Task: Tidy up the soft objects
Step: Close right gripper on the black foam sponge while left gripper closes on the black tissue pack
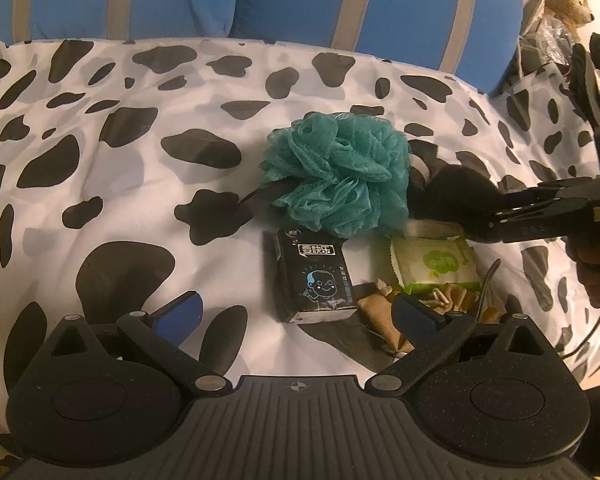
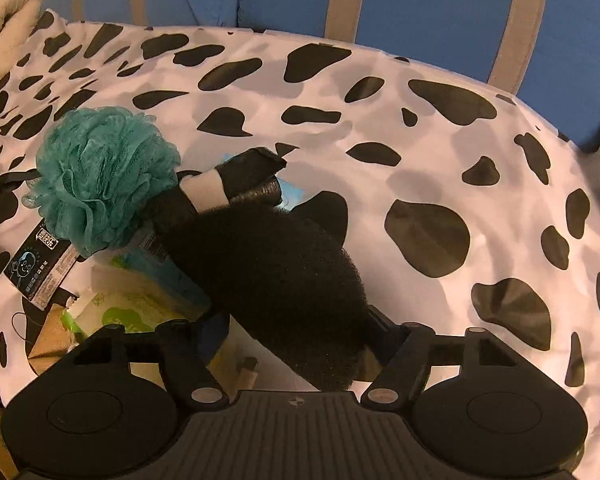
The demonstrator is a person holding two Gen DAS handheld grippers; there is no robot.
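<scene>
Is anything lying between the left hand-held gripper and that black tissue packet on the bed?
Nothing visible. The black tissue packet lies straight ahead of the open left hand-held gripper, with only bedcover between.

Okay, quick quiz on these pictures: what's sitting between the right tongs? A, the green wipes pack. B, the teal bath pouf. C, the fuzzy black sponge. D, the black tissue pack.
C: in the right wrist view the fuzzy black sponge runs between the right tongs, while the teal bath pouf lies off to the left.
</scene>
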